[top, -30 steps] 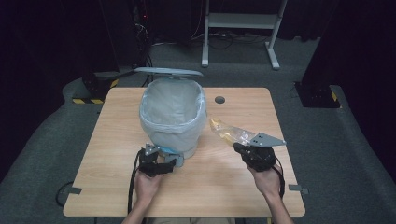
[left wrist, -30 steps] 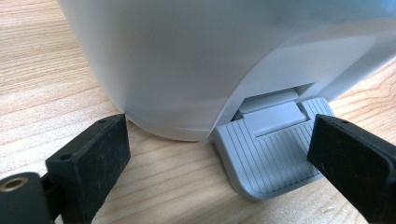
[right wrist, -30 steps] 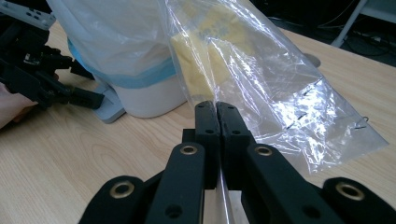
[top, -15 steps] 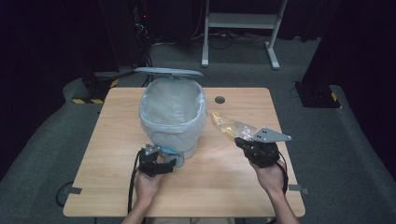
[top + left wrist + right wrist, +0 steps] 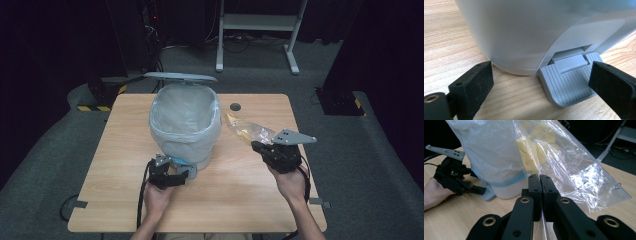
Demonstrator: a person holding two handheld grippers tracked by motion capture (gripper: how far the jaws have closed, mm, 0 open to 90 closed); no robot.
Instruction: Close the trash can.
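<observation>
- The pale wooden table (image 5: 125,200) with rounded corners stands on grey carpet, and the person's forearms come in over its near edge.
- A white plastic pedal bin (image 5: 186,125), lined with a clear bag, sits left of the table's middle, its grey lid (image 5: 180,77) tipped up at the back.
- At the bin's near foot is the ribbed grey foot pedal (image 5: 571,80), resting on the wood.
- The clear crinkled plastic bag with yellow pieces inside (image 5: 248,131) hangs in the air just right of the bin, apart from its rim, tilted up and away from the hand that holds it. What the yellow pieces are I can't quite make out through the film.
- The right gripper (image 5: 540,182) has its black jaws pressed together on the near edge of that bag, the film running down between them.
- The left gripper (image 5: 541,85) lies low at the bin's base with its jaws spread wide, one jaw on the bare wood beside the bin wall, the other at the pedal's far edge; whether that jaw touches the pedal I can't say.
- A small dark round hole (image 5: 235,107) sits in the tabletop behind the bag.
</observation>
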